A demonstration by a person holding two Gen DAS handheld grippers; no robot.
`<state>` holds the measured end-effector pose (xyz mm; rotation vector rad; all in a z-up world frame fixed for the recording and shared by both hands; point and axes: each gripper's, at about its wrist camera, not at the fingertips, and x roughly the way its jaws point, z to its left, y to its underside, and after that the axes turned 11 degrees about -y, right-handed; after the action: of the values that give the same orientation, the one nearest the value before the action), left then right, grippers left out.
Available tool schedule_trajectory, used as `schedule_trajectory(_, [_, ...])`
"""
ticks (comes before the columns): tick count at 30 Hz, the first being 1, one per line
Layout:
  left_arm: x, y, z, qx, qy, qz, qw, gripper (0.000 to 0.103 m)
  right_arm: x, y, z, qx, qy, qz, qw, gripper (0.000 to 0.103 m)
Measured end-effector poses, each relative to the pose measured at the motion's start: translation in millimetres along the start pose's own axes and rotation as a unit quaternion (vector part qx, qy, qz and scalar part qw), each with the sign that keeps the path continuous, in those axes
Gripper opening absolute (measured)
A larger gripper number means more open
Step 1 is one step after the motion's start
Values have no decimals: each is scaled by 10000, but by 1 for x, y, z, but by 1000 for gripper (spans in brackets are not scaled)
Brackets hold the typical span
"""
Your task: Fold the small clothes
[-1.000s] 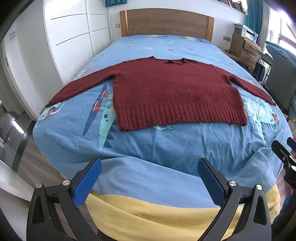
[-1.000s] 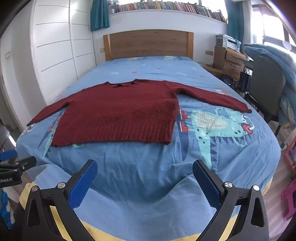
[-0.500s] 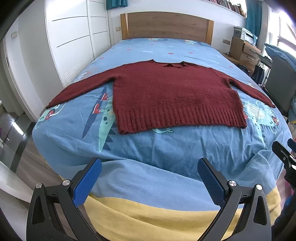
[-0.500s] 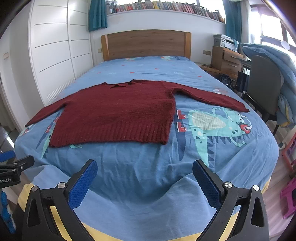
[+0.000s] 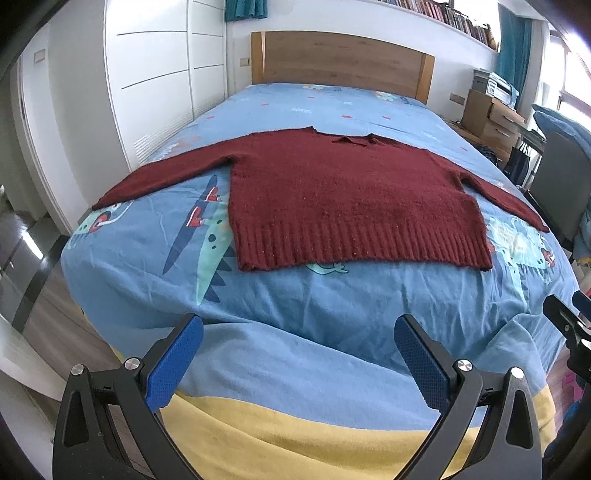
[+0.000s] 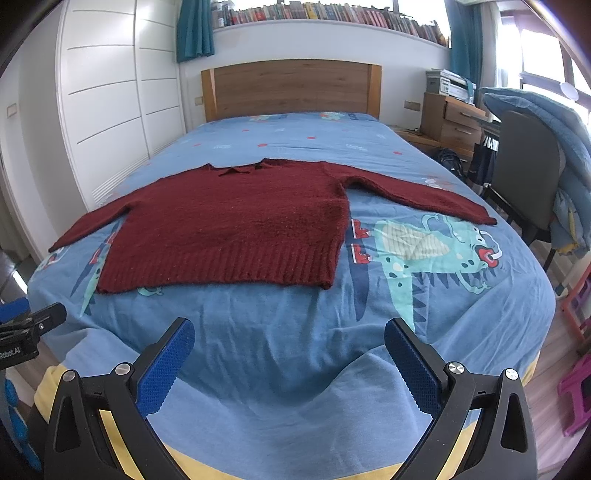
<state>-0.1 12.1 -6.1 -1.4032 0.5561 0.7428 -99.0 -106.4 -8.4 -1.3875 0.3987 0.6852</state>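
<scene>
- lying flat on the bed, a dark red knitted sweater is spread face up with both sleeves stretched out to the left and right; its ribbed hem is the near edge and its collar the far edge.
- in the right wrist view the sweater sits left of centre, its right sleeve reaching across toward the right side of the bed.
- the bed carries a blue cover printed with cartoon dinosaurs, and a yellow band shows along its near edge.
- the left gripper hangs over the near end of the bed, its blue-padded fingers spread wide apart with nothing between them; it is well apart from the hem.
- the right gripper is likewise wide open and empty, over the near end of the bed, clear of the sweater.
- each gripper shows at the edge of the other's view: the right one at the right edge of the left view, the left one at the left edge of the right view.
- a wooden headboard stands at the far end, with a shelf of books on the wall above it.
- white wardrobe doors line the left side.
- on the right stand a wooden drawer unit and a dark chair draped with a blue quilt.
</scene>
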Motion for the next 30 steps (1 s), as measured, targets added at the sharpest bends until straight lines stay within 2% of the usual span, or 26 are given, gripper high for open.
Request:
schedule_trajectory(7, [0, -1, 4, -27, 162, 37, 9999, 102, 0, 0, 0, -10, 9, -3, 10000, 103])
schedule_trajectory(13, [-5, -1, 3, 38, 230, -84, 9997, 102, 0, 0, 0, 2, 10, -3, 10000, 103])
schedule_trajectory(20, [-5, -1, -1, 158, 494, -25, 9987, 102, -1, -1, -1, -3, 24, -21, 10000, 103])
schedule_trajectory(30, [0, -5, 2, 124, 421, 89, 9990, 102, -2, -2, -5, 48, 60, -30, 10000, 103])
